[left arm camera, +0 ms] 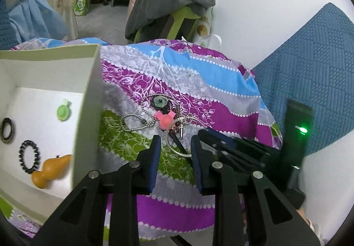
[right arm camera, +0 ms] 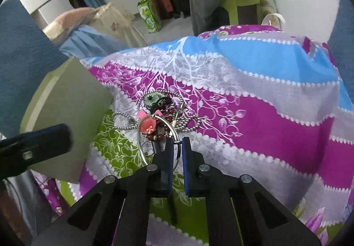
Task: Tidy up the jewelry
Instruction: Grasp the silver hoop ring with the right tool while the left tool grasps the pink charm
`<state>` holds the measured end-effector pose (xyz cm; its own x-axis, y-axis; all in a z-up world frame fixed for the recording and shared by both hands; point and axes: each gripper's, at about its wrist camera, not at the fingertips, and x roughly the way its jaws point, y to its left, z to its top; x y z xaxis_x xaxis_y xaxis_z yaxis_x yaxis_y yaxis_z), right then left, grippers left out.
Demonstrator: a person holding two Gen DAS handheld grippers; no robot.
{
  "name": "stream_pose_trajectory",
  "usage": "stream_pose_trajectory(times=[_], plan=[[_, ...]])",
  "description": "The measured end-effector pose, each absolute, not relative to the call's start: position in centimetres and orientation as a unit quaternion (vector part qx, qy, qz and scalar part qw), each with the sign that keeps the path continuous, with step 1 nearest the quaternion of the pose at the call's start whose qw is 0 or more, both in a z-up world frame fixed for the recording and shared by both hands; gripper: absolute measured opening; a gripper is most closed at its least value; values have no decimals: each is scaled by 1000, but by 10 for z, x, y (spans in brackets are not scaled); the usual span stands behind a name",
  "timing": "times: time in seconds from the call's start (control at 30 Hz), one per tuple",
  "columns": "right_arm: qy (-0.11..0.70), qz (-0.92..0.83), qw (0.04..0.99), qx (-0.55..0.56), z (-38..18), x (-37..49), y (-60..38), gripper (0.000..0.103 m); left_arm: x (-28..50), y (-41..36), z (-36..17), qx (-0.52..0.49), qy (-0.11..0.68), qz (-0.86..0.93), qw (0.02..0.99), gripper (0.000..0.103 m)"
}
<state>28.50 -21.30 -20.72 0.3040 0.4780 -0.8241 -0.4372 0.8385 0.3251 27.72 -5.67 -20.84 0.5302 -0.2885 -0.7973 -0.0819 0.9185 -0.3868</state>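
Jewelry pile [right arm camera: 161,117] on patterned cloth [right arm camera: 265,100], just right of box [left arm camera: 84,113]. Right tool [right arm camera: 177,142] nearer, pinched shut on silver hoop [right arm camera: 141,153] at pile's near edge. Left tool [left arm camera: 174,142] part open, empty, just short of pile.

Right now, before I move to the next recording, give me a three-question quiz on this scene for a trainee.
1. True or false: the white box is empty.
2. What is the right gripper closed on?
A. the silver bangle
B. the ball chain
C. the orange gourd charm
3. Name the colour of the flower-shaped piece on top of the jewelry pile.

Key: 1 false, since it holds the gourd charm, a green clip and two dark rings; 2 A; 3 pink.
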Motion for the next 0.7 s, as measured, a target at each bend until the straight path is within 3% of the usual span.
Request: stream_pose_trajectory(times=[0.7], plan=[[528, 229, 816, 49, -217, 291, -263, 6, 327, -88, -272, -114, 519, -16, 847, 29]])
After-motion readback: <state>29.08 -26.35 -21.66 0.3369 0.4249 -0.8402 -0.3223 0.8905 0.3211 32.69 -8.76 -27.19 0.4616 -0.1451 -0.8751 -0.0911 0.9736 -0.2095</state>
